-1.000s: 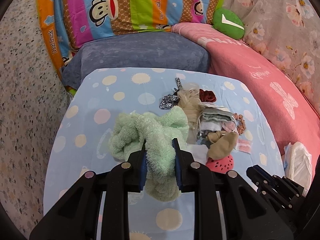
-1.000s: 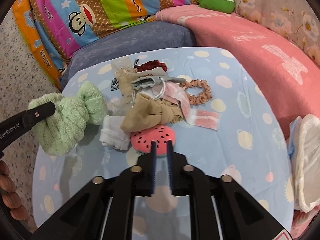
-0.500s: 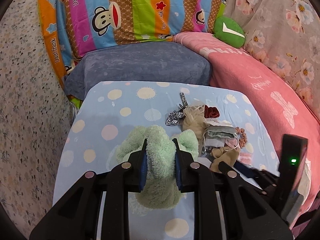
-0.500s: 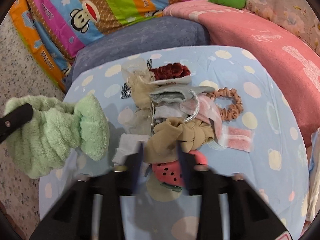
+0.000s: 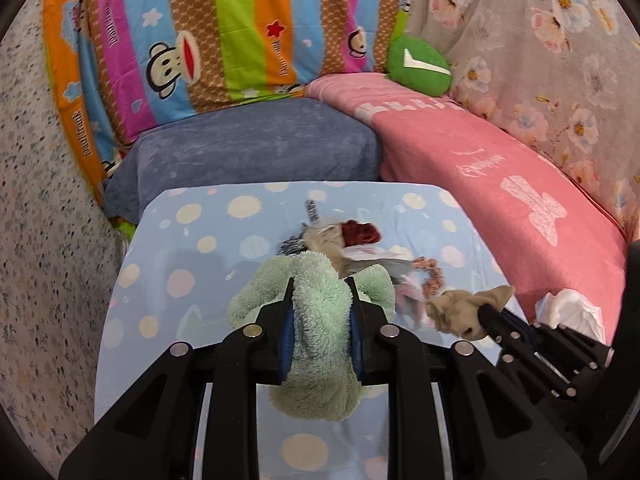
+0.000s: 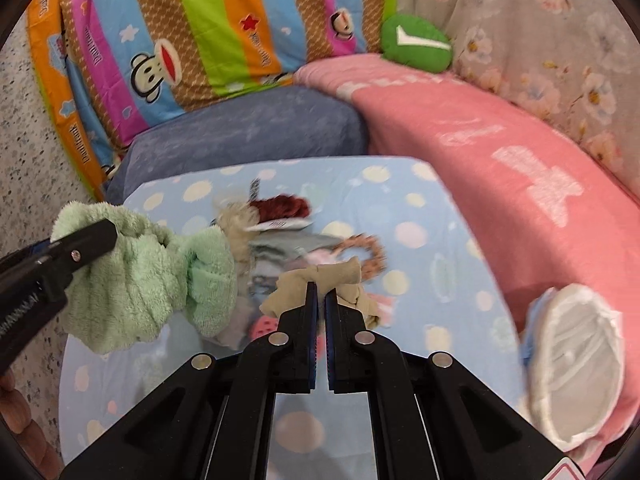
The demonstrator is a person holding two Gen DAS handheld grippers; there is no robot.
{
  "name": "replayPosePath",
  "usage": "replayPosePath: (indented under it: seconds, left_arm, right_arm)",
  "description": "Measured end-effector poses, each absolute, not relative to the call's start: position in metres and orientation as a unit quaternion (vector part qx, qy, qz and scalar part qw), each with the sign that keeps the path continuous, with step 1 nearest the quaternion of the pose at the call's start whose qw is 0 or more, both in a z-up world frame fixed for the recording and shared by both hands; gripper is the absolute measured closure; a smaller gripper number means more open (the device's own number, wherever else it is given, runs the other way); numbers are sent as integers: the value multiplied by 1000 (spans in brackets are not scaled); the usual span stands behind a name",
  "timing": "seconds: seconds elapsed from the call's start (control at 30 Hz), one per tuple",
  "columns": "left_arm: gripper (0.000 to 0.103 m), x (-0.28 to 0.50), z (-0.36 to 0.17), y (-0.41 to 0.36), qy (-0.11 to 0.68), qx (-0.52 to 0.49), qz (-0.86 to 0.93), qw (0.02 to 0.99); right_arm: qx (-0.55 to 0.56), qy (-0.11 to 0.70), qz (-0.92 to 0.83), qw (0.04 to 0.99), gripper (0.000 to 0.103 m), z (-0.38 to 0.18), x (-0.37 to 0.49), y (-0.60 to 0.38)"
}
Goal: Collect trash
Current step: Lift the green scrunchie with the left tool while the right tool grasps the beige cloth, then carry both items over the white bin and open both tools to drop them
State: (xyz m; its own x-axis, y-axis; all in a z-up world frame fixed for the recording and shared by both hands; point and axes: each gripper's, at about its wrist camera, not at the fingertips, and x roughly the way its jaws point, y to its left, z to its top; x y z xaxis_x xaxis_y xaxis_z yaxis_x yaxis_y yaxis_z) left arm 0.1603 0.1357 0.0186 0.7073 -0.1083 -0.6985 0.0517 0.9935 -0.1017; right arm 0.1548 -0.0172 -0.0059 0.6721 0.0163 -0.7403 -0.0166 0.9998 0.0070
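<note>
My left gripper (image 5: 320, 292) is shut on a fluffy mint-green cloth (image 5: 320, 320), which hangs above the blue dotted table (image 5: 192, 264). In the right wrist view the same green cloth (image 6: 140, 280) hangs at the left from the left gripper's finger (image 6: 80, 244). My right gripper (image 6: 320, 292) is shut on a knotted beige cloth (image 6: 320, 280) and holds it above the pile of small items (image 6: 288, 232). The left wrist view shows this beige cloth (image 5: 464, 308) at the right gripper's tip. A maroon scrunchie (image 6: 284, 206), a brown scrunchie (image 6: 368, 252) and a pink watermelon piece (image 6: 266, 326) lie in the pile.
A white bag (image 6: 572, 364) lies at the table's right edge against the pink-covered seat (image 6: 500, 152). A blue-grey cushion (image 6: 248, 128) and a striped monkey-print cover (image 6: 192, 28) stand behind the table. A green pillow (image 6: 416, 42) rests at the back. Speckled floor (image 5: 40, 240) lies left.
My right gripper went down into the pile, shut on the beige cloth and lifted it. My left gripper rose with the green cloth, which was resting on the table before.
</note>
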Motion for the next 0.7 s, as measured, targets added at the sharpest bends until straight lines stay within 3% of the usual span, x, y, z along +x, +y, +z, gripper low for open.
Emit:
replayPosePath:
  seconds: [0.33,0.7]
  left_arm:
    - [82,137,46,41,360,-12,-124,925]
    - [82,114,50,-72,360,20,-217,907]
  right_arm:
    - [13,348,-70,935,99,52,100,-109]
    - [43,335,-159,928,99,62,52,-211]
